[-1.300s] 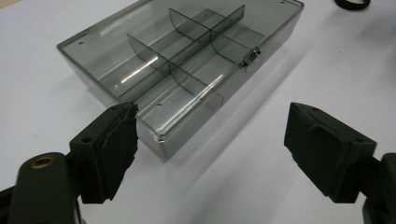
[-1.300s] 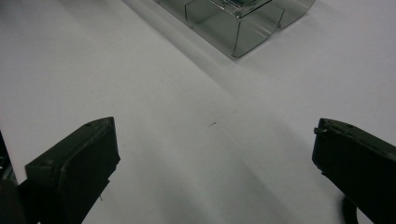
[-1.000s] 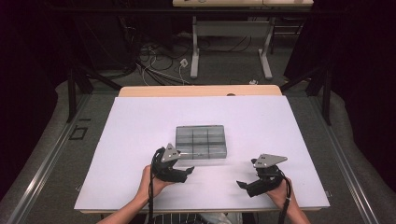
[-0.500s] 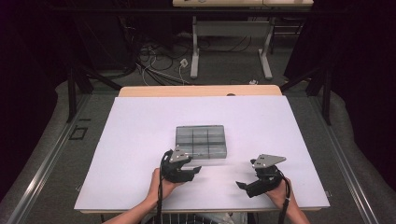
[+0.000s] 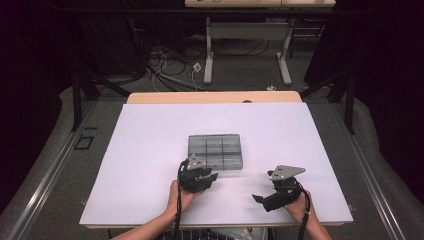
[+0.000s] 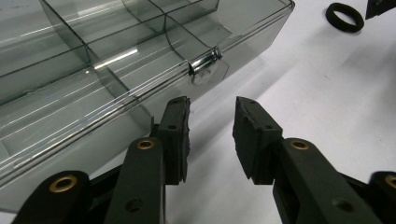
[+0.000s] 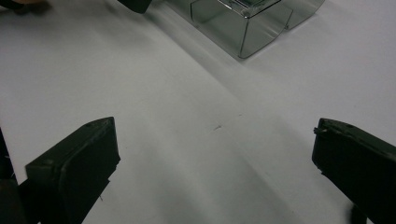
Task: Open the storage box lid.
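We look down on a white surface with a strip of pale wood along its far edge. Around it the floor is grey carpet, and metal rails run along it on either side. Beyond the surface a tangle of cables lies on the floor beside the light grey legs of a second table, whose pale top crosses the upper edge. Dark curtains close off both sides, and the light falls mainly on the white surface.
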